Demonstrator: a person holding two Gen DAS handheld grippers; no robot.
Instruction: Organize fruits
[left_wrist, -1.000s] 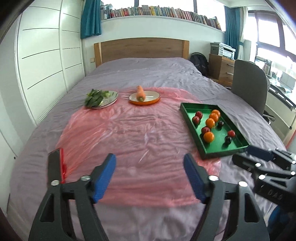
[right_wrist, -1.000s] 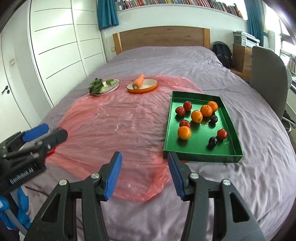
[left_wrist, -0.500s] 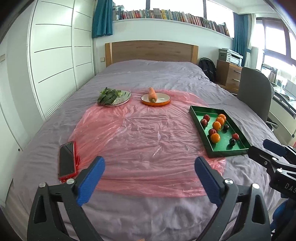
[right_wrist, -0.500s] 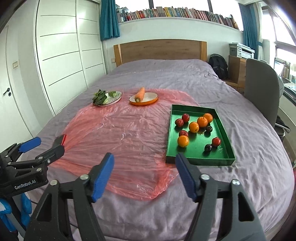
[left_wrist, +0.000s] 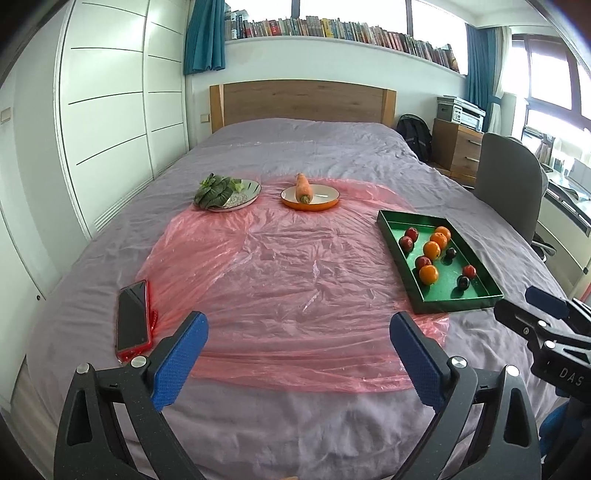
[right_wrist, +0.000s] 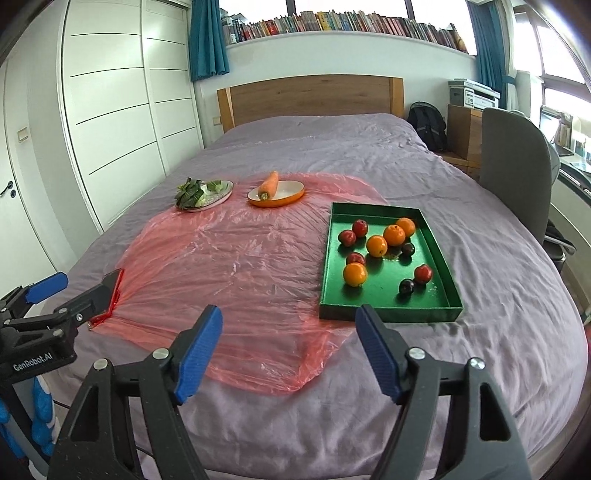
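The fruits (right_wrist: 384, 251), four oranges, four red and two dark pieces, are seen mixed in the green tray (right_wrist: 388, 314) at the right of the bed (right_wrist: 369, 155). Both the left gripper (left_wrist: 297, 354) and the right gripper (right_wrist: 288, 347) are held wide open and empty at the near edge. Whether sorting is ahead or already finished cannot be settled.

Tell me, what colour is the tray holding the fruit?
Green; the tray shows best in the right wrist view.

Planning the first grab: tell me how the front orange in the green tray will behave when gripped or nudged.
The front orange looks round, so a nudge would probably roll it across the green tray, whose floor seems smooth. Its firm-looking rind likely tolerates squeezing. The red fruit close behind may be bumped.
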